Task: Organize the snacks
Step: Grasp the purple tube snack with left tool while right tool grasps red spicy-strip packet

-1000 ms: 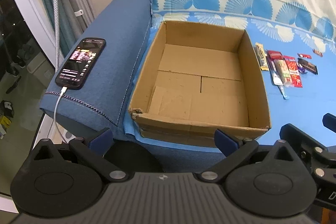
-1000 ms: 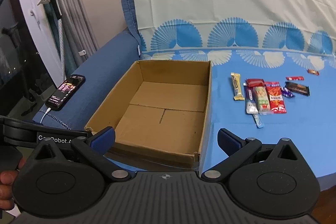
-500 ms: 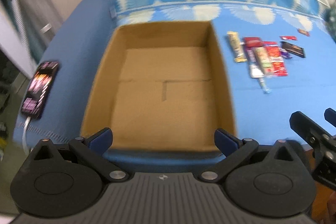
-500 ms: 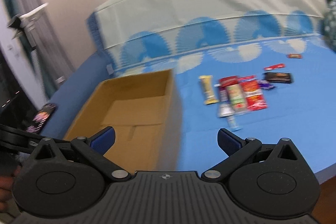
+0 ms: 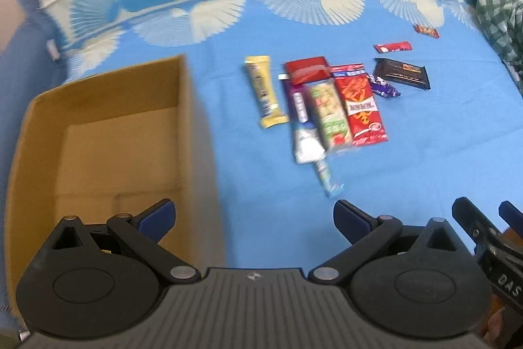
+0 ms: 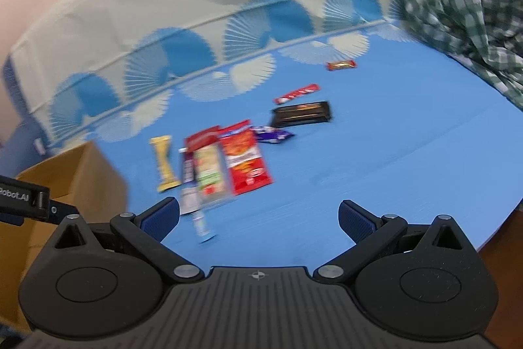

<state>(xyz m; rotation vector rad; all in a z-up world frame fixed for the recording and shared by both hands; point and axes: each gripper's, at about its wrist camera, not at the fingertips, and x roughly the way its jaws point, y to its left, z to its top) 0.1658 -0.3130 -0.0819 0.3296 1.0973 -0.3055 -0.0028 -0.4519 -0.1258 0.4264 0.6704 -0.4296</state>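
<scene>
Now reaching toward the snacks [image 5: 327, 100], none picked yet. Left gripper [image 5: 254, 215] spread wide, empty, low over the cloth [image 5: 425, 159] just right of the box [image 5: 186, 120]. Right gripper [image 6: 259, 216] spread wide too, empty, near the pile's front edge. Box bare inside; all snacks out on the cloth to its right.

Best to start with a loner: yellow bar [image 5: 264, 92] apart on the pile's left, or thin stick [image 5: 327, 175] poking out in front. Across the narrow width, jaws straddling, pads low to the cloth. Red bag [image 5: 361, 107], green pack [image 5: 330, 116] and silver pack [image 5: 305, 146] touching or overlapping, so likely to drag together.

Plenty of bare cloth right and front. Box wall close on the left; lift above its rim before crossing. Checked fabric [image 6: 464, 2] well off at far right.
</scene>
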